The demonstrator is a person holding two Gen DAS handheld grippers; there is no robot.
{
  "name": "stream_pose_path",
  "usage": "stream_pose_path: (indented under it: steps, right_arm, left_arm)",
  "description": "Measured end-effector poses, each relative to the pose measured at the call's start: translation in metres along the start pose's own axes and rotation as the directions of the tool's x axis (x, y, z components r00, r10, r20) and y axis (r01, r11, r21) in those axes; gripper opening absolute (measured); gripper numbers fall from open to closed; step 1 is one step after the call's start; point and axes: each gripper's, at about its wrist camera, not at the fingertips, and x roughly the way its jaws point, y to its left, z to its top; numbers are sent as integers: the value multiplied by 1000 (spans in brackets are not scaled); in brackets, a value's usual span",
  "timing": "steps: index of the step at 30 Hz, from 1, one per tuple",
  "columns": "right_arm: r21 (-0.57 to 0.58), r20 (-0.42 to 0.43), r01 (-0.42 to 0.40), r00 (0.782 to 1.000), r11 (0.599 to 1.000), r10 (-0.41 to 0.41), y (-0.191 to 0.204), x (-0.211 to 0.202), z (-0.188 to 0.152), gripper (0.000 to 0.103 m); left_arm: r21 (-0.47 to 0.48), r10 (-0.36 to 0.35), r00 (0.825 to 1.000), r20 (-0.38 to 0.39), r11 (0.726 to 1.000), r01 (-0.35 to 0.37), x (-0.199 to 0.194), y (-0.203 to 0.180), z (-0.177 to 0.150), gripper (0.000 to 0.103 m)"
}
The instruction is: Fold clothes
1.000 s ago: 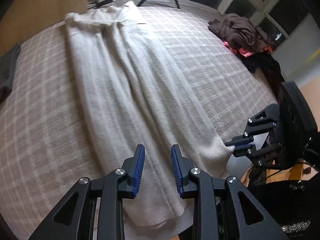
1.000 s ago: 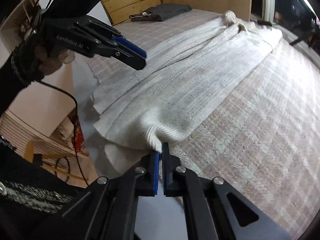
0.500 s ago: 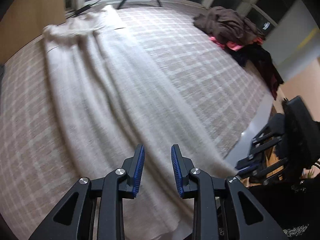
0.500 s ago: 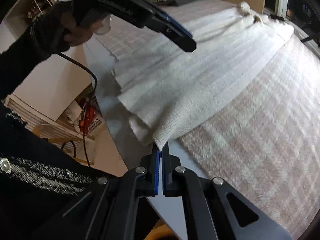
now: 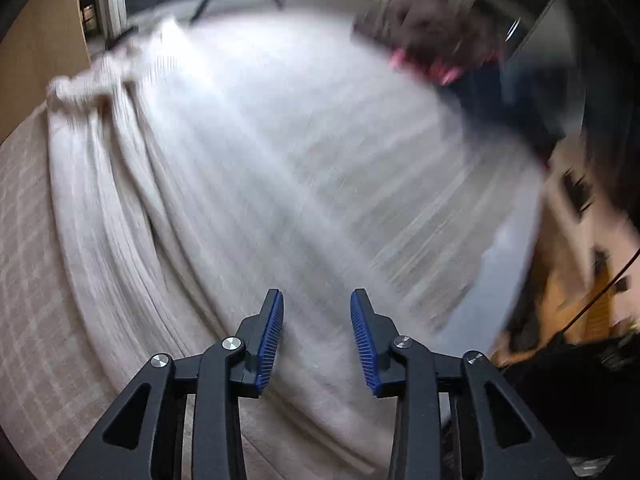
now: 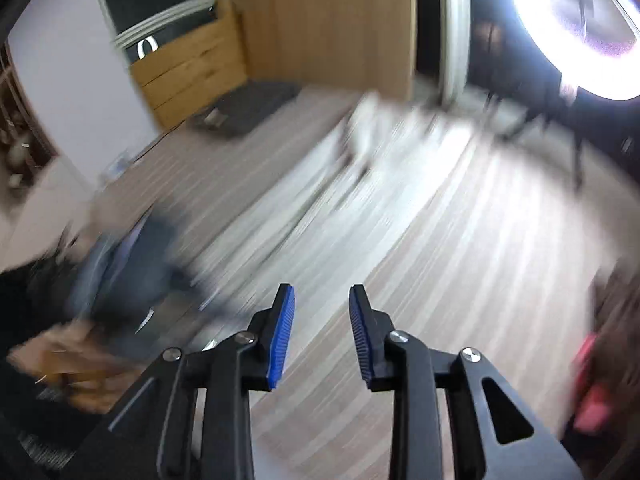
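Right gripper (image 6: 321, 326): jaws apart, empty; a second ago clamped on the hem of the cream garment (image 5: 132, 216).
Left gripper (image 5: 317, 334): jaws apart, empty, as before.
Garment: lengthwise on checked bedspread (image 5: 24, 320), far end bunched.
Both views motion-blurred.

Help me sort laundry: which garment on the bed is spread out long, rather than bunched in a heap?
The cream knit garment, stretched lengthwise beneath the left gripper. The dark pile with pink sits crumpled at the far edge.

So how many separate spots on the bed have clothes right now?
3: the cream garment stretched out below the left gripper, a blurred dark pile far right, a grey item by the headboard. Blur may hide more.
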Motion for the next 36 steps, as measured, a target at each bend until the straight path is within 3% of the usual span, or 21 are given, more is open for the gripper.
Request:
stream_pose_path:
  steps: [5,8,12,14,17,21,24,26,28,30,32,34,36]
  right_arm:
    - [40,-48,68,997,997,-66,-47,91,69,28]
    - [56,-102,73,992,996,-67,-76,146,100,28]
    - [56,-171,67,984,996,-56,-85,203,107,28]
    - [29,-241,67,969,997,-58,-86,225,105,28]
    - [12,-189,42,981,999,-39,-84,212,118,28]
    - [-26,-38,61,997,998,-62,-81,188,150,29]
    - [15,-38,22,999,1000,-22,-87,213,171,28]
    - [7,-77,8,997,1000,-7,-84,239,178,20]
    - [-20,-132,35,990,999,-38,-82,267,178,19]
    - [-41,-183,113,976,993,-119,-88,290,175,17]
    - [-4,-167,154,974,988,-152,-98,287,174,18]
    - [64,-146,93,986,994,-83,-104,266,168,18]
    - [88,-70,25,997,996,-19,-99,225,158,20]
  left_arm:
    - [-83,6,999,35,997,-3,-19,1,3,32]
    - [-142,57,995,88,989,-44,-41,6,9,32]
    - [-230,112,986,124,970,-81,-63,20,6,33]
    - [-283,108,984,144,957,-64,-75,32,2,33]
    - [-337,177,974,142,934,-121,-91,53,-2,34]
    - [-371,246,962,121,910,-186,-88,81,4,34]
    - [-389,227,967,118,906,-166,-70,100,15,34]
    - [-397,199,974,110,907,-141,-49,108,23,34]
    - [-399,201,977,77,904,-154,-32,114,26,34]
    - [-405,199,979,45,900,-165,-18,120,27,34]
    - [-417,197,980,24,893,-170,-12,126,23,33]
    - [-433,193,981,25,887,-164,-18,127,18,33]
    - [-425,210,977,19,887,-182,-33,124,11,33]
